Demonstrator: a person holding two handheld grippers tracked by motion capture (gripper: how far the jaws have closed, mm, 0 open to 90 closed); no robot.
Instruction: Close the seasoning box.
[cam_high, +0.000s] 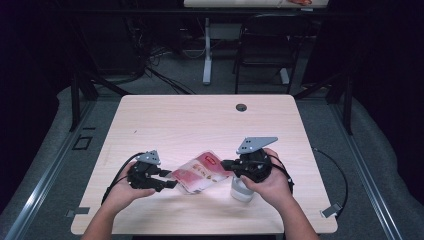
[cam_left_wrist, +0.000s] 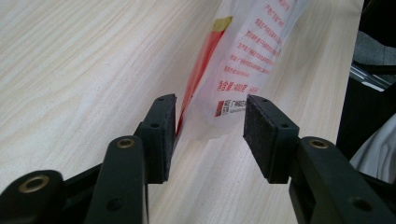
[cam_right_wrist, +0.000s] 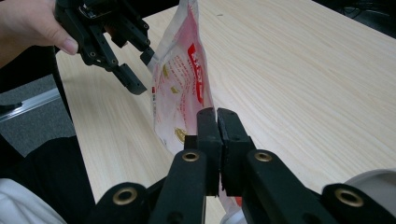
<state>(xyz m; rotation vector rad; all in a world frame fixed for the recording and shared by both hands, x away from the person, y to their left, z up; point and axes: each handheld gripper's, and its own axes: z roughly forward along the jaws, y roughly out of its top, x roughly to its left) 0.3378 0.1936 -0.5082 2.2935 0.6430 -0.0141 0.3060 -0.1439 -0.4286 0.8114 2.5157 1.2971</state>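
Red-and-white plastic snack pouch (cam_high: 200, 172) hangs just above the light wood table (cam_high: 200, 120), near its front edge, between the two grippers. Printed w/ red text & a red label; a red strip w/ yellow tab runs along one edge in the left gripper view (cam_left_wrist: 243, 56).

Right gripper (cam_high: 226, 163): jaws pressed together on the pouch's edge, clamped on the film. Right gripper view (cam_right_wrist: 215, 116) shows the pads meeting w/ the pouch pinched between them, the rest of the bag standing up & away toward the other gripper.

Left gripper (cam_high: 172, 179): jaws apart. Left gripper view (cam_left_wrist: 210, 135) has the pouch's bottom corner sitting in the gap; the left pad is right at the red edge, can't tell if it touches, the right pad is clear of the film. Not gripping.

White-grey cylindrical container (cam_high: 241, 190) stands on the table under the right hand (cam_high: 267, 182), just beside the pouch. Left hand (cam_high: 122, 192) is at the front-left of the table. Dark grommet hole (cam_high: 241, 107) is near the table's far edge, well apart from everything else.
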